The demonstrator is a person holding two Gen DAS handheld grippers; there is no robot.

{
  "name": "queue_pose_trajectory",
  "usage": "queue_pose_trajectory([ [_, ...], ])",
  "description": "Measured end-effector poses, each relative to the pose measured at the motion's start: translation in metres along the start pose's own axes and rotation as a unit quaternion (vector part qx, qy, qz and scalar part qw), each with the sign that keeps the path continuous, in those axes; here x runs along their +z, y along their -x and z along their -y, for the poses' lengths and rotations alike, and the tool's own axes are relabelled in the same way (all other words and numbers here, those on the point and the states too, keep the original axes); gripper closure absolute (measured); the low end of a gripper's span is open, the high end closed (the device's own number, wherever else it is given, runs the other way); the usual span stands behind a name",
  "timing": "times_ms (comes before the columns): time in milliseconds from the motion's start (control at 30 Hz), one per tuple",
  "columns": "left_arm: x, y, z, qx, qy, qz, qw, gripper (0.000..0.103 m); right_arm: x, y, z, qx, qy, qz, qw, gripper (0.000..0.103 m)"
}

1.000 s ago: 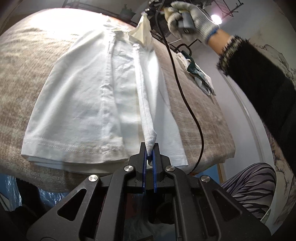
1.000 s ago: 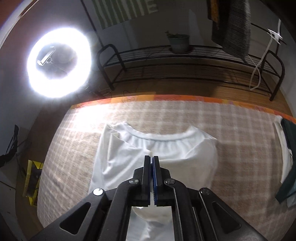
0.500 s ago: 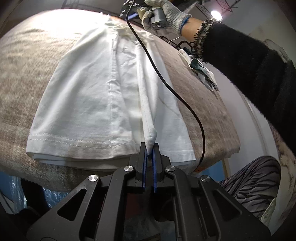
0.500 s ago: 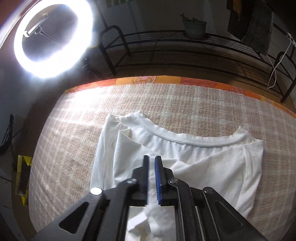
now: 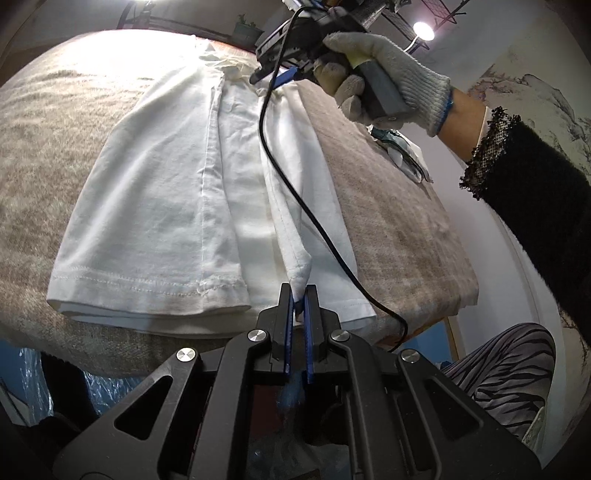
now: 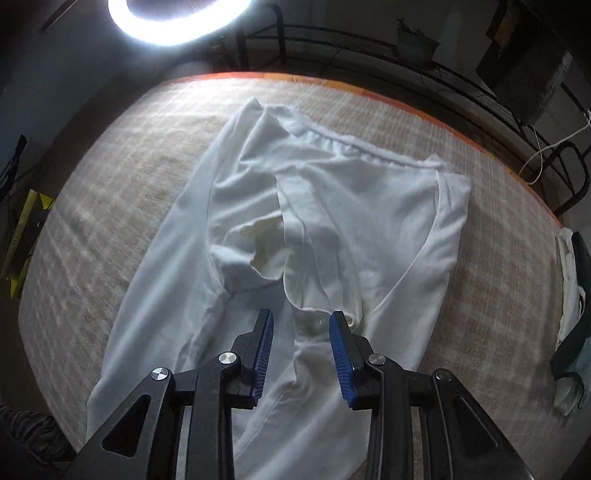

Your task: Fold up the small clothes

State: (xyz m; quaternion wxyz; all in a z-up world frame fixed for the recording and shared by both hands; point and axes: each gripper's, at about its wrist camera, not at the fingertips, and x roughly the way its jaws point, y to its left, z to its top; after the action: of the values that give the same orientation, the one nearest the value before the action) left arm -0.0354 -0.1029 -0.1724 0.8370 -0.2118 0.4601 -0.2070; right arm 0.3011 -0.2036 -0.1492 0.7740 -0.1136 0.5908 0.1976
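Observation:
A white t-shirt (image 5: 166, 206) lies flat on a beige checked tablecloth (image 5: 399, 206), its sides folded inward. My left gripper (image 5: 299, 295) is shut on the hem end of a folded ridge of the shirt at the table's near edge. My right gripper (image 6: 301, 325) is open and empty, hovering just above the shirt (image 6: 332, 206) below its collar; it also shows in the left wrist view (image 5: 280, 74) at the shirt's far end, held by a gloved hand (image 5: 388, 74).
A small pile of other clothes (image 6: 572, 295) lies at the table's right edge. A black cable (image 5: 295, 192) trails across the shirt. A ring light (image 6: 177, 18) and a black metal rack (image 6: 424, 74) stand beyond the table.
My right gripper has opened and let go of the shirt's shoulder fold, which now lies on the shirt. It has drawn back toward the near side. My left gripper still holds the hem.

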Motion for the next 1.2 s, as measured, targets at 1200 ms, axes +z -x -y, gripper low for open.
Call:
queue_pose_trajectory([
  [1200, 0.034, 0.082, -0.075, 0.077, 0.005, -0.052, 0.9957, 0.073, -0.245, 0.136, 0.022, 0.152, -0.118, 0.097, 0.977, 0.063],
])
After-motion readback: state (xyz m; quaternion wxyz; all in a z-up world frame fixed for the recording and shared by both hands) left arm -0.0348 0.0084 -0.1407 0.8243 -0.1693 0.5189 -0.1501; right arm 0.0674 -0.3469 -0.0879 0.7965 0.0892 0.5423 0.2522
